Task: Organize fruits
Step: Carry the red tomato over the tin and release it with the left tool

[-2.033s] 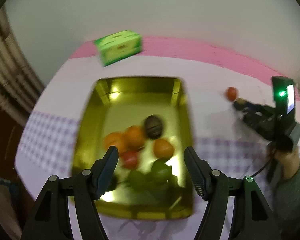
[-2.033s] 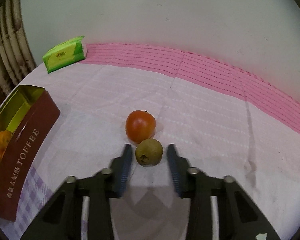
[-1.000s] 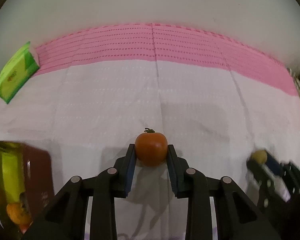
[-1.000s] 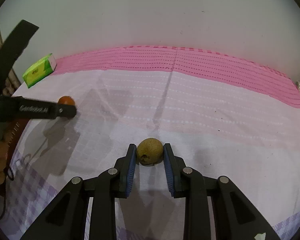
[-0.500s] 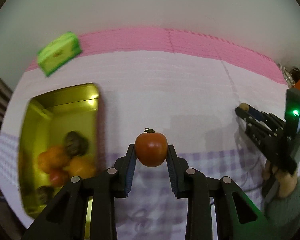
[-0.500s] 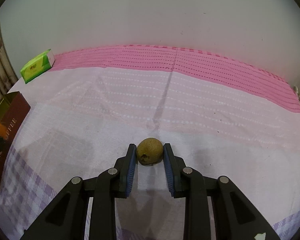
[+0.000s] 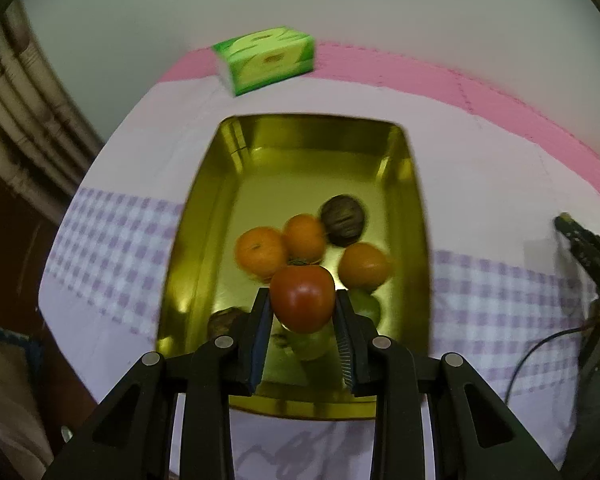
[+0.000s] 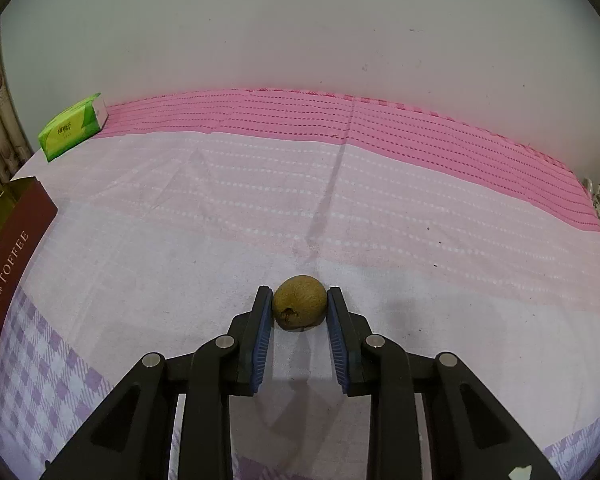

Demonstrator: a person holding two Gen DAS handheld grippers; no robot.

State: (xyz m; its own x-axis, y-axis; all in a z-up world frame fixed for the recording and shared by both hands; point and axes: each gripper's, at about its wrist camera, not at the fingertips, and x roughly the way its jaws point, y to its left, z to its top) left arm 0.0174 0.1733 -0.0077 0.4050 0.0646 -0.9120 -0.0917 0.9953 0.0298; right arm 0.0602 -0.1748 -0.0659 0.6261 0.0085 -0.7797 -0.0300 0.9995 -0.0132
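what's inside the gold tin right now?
Inside the gold tin: three oranges, a dark brown fruit, green fruits. The tomato held in the left gripper covers fruit beneath it.

Left gripper [image 7: 302, 308]: swings from bare cloth to above the gold tin [image 7: 204, 216]
Tomato [image 7: 302, 298]: carried along, now over the oranges [image 7: 260, 250]

Left view smeared by motion blur, glare glinting inside the gold tin [image 7: 204, 240]; right view sharp, dim, edges bowed.
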